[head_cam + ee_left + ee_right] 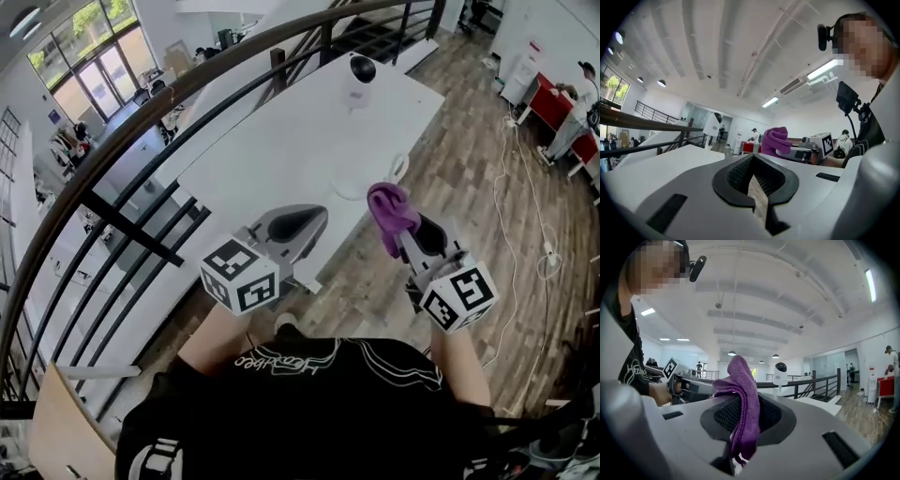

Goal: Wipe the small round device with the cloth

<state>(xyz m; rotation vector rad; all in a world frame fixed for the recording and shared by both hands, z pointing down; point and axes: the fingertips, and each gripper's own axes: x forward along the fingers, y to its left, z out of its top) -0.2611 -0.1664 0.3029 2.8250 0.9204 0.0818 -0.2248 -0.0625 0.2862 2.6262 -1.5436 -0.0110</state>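
- Fingers (736, 174) of your left gripper (758, 206) shut, empty; right gripper (739, 448) pinches cloth (743, 394).
- Device (357, 75) stands at table's (281, 150) far end, well apart.
- Risk: wipe it unsteadied and it may topple; cloth may slip.

Floor: wood planks (469, 159), with white cables (547, 249) trailing across them.
Desk: long and white (272, 159), set beside the railing.
Railing: dark curved handrail (187, 82) over dark bars, with a lower level beyond.
Windows: tall glazed panes (84, 47) far off, greenery outside.
Ceiling: white and ribbed (717, 47), with strip lights (825, 69) and round lamps (661, 83).
Furniture: red cabinet (548, 98) by the far wall.
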